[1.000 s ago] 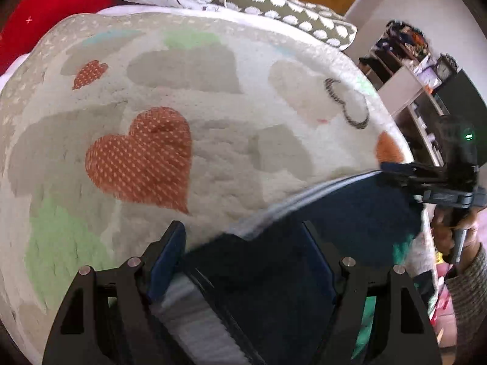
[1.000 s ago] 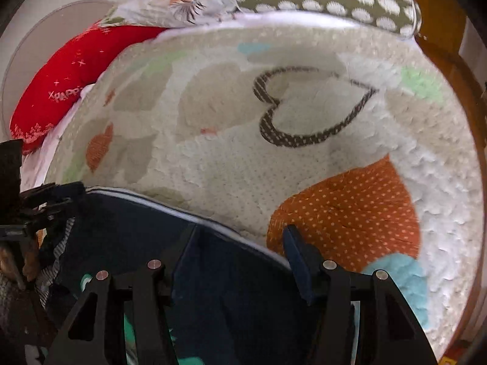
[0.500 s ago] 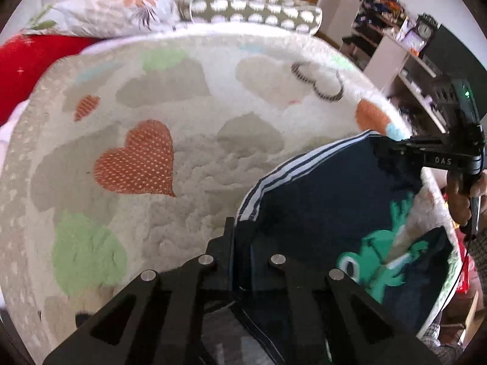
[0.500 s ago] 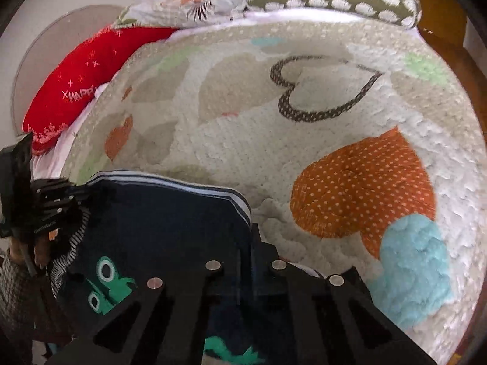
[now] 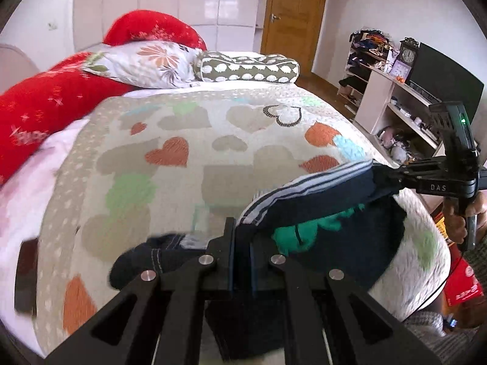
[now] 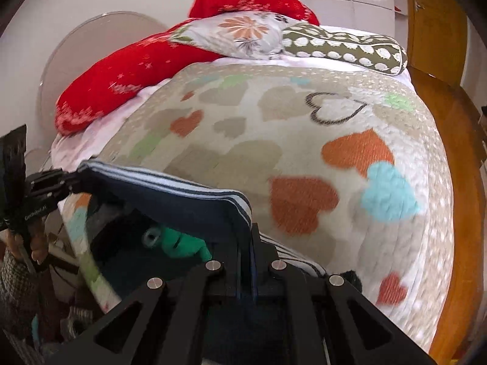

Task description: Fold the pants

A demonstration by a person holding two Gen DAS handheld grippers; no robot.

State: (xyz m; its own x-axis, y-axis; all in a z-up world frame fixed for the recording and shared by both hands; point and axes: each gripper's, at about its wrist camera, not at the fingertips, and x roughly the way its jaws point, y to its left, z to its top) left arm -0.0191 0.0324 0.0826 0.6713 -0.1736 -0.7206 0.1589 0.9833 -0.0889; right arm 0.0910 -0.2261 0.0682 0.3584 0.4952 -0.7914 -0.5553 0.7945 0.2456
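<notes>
Both grippers' fingers clamp the pants [image 5: 319, 210] by the striped waistband [image 6: 194, 188], lifted at frame bottom. Next, I judge, lay them flat on the blanket [image 5: 188, 182].

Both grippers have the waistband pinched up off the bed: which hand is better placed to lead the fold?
Neither clearly. The left gripper and right gripper are each shut on one end of the striped waistband of the navy pants, held taut above the heart blanket. Moving both together seems best.
</notes>
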